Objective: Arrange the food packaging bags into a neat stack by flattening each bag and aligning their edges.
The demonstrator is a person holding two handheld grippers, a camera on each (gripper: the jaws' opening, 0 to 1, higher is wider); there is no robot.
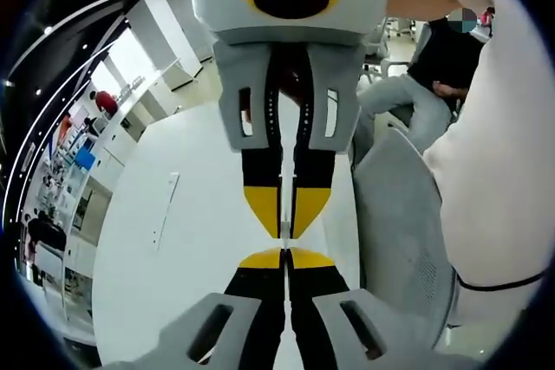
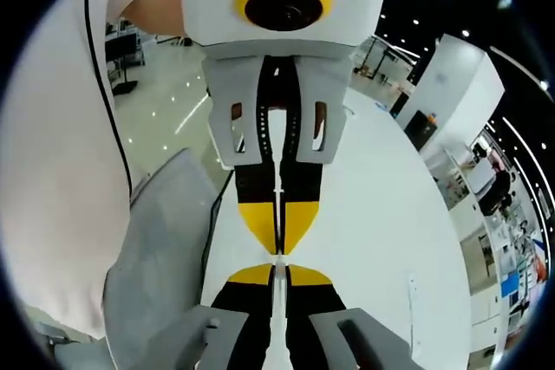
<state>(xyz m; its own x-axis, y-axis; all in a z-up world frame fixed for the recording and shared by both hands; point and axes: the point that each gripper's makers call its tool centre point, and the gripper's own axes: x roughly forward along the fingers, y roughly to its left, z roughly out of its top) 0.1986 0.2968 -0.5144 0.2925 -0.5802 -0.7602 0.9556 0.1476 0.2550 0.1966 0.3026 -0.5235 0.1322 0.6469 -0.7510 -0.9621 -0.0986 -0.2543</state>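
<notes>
Food packaging bags: where they lie cannot be told from either view. In the left gripper view, the left gripper (image 1: 285, 255) rises from the bottom centre of the frame, its two black jaws with yellow tips pressed together and nothing held between them. The right gripper (image 1: 287, 230) reaches down from the top centre, its jaws likewise closed on nothing, and its yellow tips meet the left gripper's tips nose to nose, touching or all but touching. Beneath both lies a white table (image 1: 173, 240) that runs from lower left up through the middle of the frame. A grey mesh chair (image 1: 399, 231) stands just beside the table at the right, and a person's white shirt (image 1: 503, 171) takes up the right edge. A seated person in a dark top (image 1: 438, 67) is at the upper right. In the right gripper view, the same meeting shows mirrored: the right gripper comes from the bottom centre and the left gripper from the top, with the chair and shirt at the left and a white pillar (image 2: 464, 84) at the upper right.
</notes>
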